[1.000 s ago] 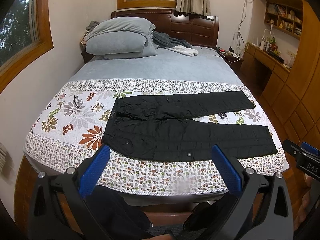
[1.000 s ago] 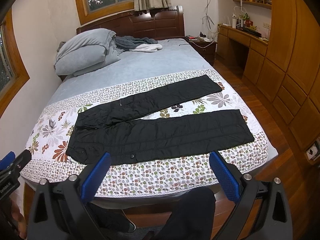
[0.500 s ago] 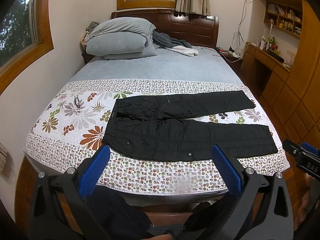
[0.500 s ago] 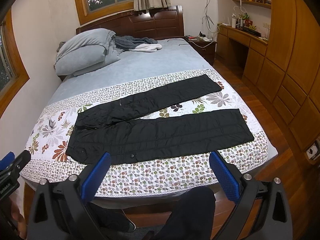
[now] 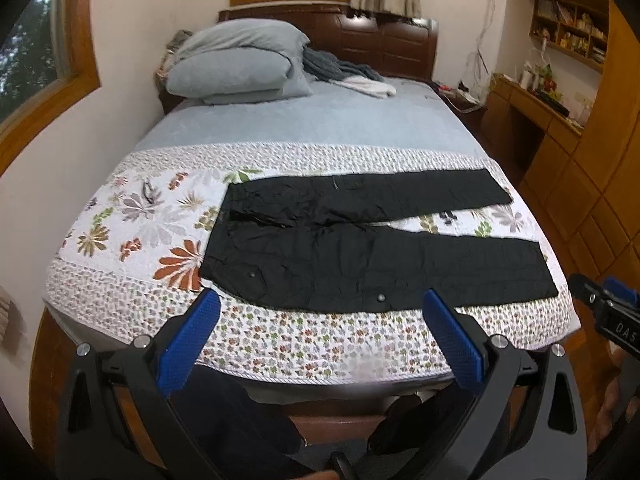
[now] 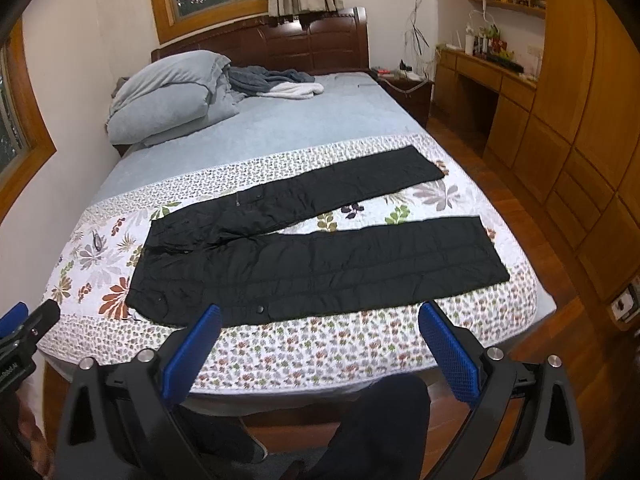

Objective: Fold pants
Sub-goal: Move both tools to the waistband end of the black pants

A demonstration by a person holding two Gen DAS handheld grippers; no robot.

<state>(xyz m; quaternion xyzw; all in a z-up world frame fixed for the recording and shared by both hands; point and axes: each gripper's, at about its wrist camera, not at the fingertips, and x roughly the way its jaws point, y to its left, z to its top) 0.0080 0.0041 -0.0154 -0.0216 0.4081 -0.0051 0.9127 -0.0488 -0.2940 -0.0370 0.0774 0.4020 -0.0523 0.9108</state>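
Note:
Black pants (image 5: 360,248) lie flat on the floral quilt (image 5: 132,232) at the foot of the bed, waist to the left, the two legs spread apart toward the right. They also show in the right wrist view (image 6: 320,256). My left gripper (image 5: 320,308) is open and empty, held short of the bed's near edge, in front of the pants' near leg. My right gripper (image 6: 320,320) is open and empty too, at the same near edge. The right gripper's tip shows at the right of the left wrist view (image 5: 608,312).
Grey pillows (image 5: 236,64) and loose clothes (image 5: 352,76) lie at the head of the bed. A wooden desk and cabinets (image 6: 560,120) line the right wall. A wall stands close on the bed's left. The person's legs (image 6: 372,432) are below the grippers.
Both views have shifted very slightly; the grippers stay open and the pants have not moved.

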